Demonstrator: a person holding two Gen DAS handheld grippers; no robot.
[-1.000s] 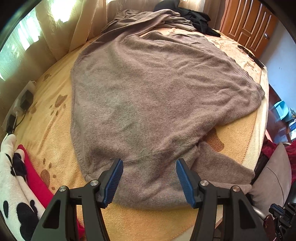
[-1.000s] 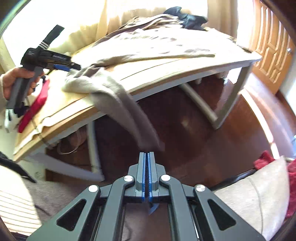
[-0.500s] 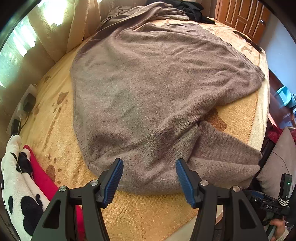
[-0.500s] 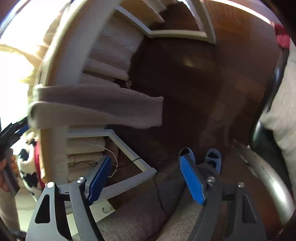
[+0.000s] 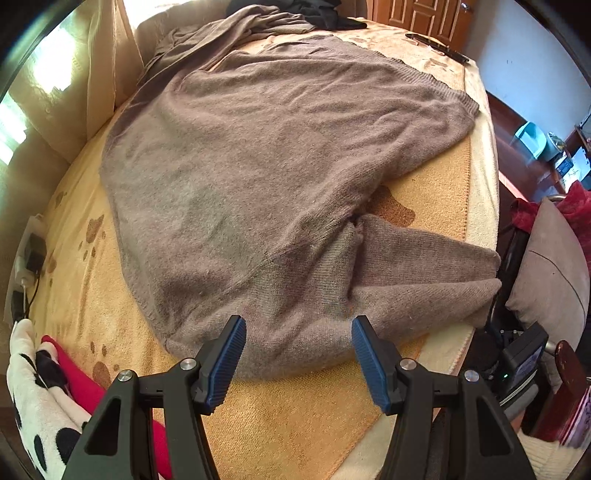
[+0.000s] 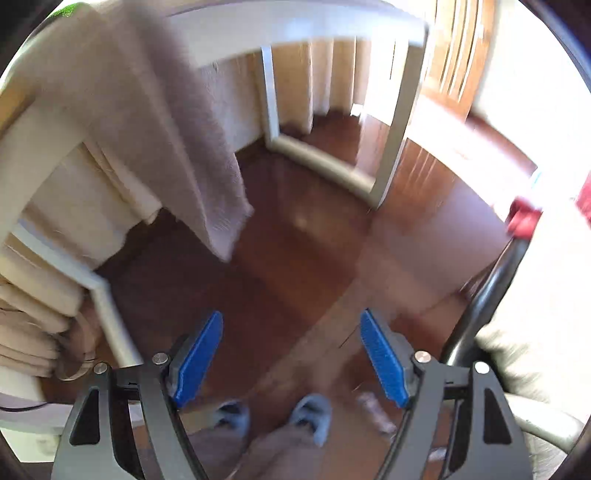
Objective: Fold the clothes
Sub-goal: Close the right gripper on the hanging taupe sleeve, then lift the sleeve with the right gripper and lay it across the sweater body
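A large grey-brown knitted sweater (image 5: pixel 266 162) lies spread over the yellow blanket on the table (image 5: pixel 436 206). One sleeve (image 5: pixel 424 273) runs to the right edge and hangs over it; in the right wrist view the hanging sleeve (image 6: pixel 177 122) drops below the table edge. My left gripper (image 5: pixel 297 350) is open and empty, just above the sweater's near shoulder edge. My right gripper (image 6: pixel 291 354) is open and empty, below table level, pointing at the floor, apart from the sleeve.
A red cloth (image 5: pixel 85 384) and a white spotted cloth (image 5: pixel 33 398) lie at the near left. Dark clothes (image 5: pixel 314 11) are piled at the far end. A chair with a grey cushion (image 5: pixel 546 273) stands right. The white table frame (image 6: pixel 395 122) and wooden floor (image 6: pixel 314 240) show below.
The right gripper opened, letting go of the sleeve, and swung down under the table edge. The left gripper stayed open and shifted slightly over the sweater's near edge.
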